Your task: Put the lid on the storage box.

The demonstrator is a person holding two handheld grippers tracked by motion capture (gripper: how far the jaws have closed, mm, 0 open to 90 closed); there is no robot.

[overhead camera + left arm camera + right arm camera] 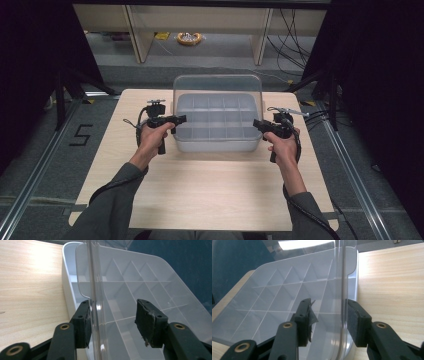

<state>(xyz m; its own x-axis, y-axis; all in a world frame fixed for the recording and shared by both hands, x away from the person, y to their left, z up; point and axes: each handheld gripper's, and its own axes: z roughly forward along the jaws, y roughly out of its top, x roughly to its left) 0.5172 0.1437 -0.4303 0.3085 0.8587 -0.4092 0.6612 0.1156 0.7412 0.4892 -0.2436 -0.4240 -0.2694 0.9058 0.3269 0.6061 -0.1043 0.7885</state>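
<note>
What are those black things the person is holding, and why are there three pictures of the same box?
Those are two grippers, hand tools with two black jaws that pinch. The person holds the left gripper and the right gripper, one in each hand. The high view looks down from above on a wooden table. On it sits a clear plastic box split into little compartments, with its see-through lid standing up open. The other two pictures come from small cameras riding on each gripper, looking along its jaws. There you see the lid's edge between each pair of jaws. The jaws stand apart and do not squeeze it, though one pad on each gripper is right at the plastic.
</note>
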